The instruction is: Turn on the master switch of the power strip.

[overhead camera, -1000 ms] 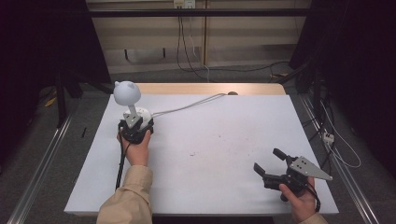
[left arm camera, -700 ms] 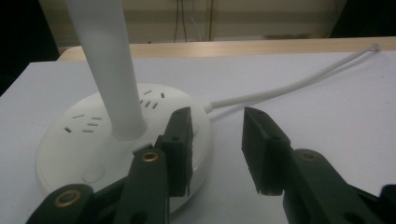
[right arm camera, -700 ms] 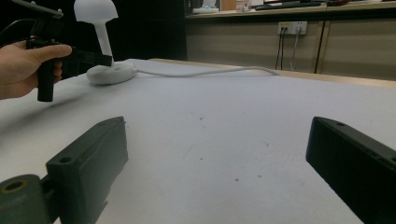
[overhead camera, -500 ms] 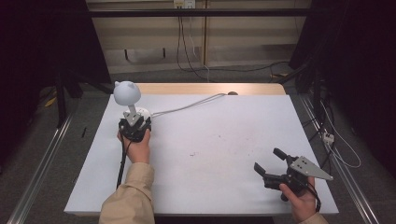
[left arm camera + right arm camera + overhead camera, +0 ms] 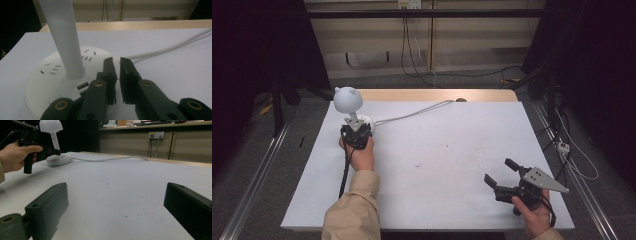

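A white desk lamp with a round head [image 5: 348, 99], a straight stem [image 5: 65, 37] and a flat round base [image 5: 50, 75] stands at the table's far left. My left gripper [image 5: 118, 61] hovers over the near edge of that base, beside the stem. Its jaws have just been closing and stand almost together, with nothing between them. In the right gripper view this gripper [image 5: 51, 151] points at the lamp's base [image 5: 60, 158]. My right gripper [image 5: 499, 171] rests near the front right of the table, open, with bare tabletop between its jaws [image 5: 117, 187].
The lamp's white cable [image 5: 412, 116] runs from the base to the table's far edge. The white tabletop [image 5: 437, 150] lies between the two hands. A wooden strip [image 5: 437, 95] borders the far side. Dark floor and metal rails flank the table.
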The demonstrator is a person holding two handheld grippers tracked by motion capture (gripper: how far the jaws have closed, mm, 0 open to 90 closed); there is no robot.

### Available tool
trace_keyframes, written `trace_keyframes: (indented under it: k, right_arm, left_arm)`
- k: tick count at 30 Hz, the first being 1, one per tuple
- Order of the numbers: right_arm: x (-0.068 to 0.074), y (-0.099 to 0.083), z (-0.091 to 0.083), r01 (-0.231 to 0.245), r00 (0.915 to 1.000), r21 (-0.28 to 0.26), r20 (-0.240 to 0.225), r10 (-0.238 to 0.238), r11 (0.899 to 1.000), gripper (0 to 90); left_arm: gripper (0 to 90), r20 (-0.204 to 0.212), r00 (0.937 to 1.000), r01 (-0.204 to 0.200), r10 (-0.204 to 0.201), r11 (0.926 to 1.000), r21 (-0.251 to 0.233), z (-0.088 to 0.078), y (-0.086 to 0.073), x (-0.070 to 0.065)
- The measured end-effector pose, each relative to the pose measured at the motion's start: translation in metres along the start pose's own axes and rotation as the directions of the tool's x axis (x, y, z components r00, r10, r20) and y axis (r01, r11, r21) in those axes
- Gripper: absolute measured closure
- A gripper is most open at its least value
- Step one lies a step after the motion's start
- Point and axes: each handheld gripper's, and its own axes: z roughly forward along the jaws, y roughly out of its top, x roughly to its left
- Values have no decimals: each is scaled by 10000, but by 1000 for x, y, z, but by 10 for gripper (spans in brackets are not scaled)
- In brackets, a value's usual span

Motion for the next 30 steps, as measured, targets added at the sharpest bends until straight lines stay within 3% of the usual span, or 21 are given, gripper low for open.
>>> trace_keyframes:
  k: [9, 19, 28, 30]
  right_arm:
    - [0, 0, 0, -84, 10000, -56, -9, 84, 9999, 53]
    - [1, 1, 0, -73, 10000, -100, 8, 73, 9999, 53]
    - [1, 1, 1, -37, 10000, -33, -84, 37, 10000, 53]
    - [1, 1, 1, -14, 9999, -47, -105, 13, 10000, 53]
  left_arm:
    - [900, -119, 9999, 10, -9, 10000, 96, 5, -3, 2]
    - [900, -213, 9994, -270, 272, 9996, 97, 9, -3, 0]
    - [900, -365, 9993, -74, 75, 10000, 46, 12, -5, 1]
    - [900, -407, 9989, -226, 228, 9997, 68, 11, -4, 2]
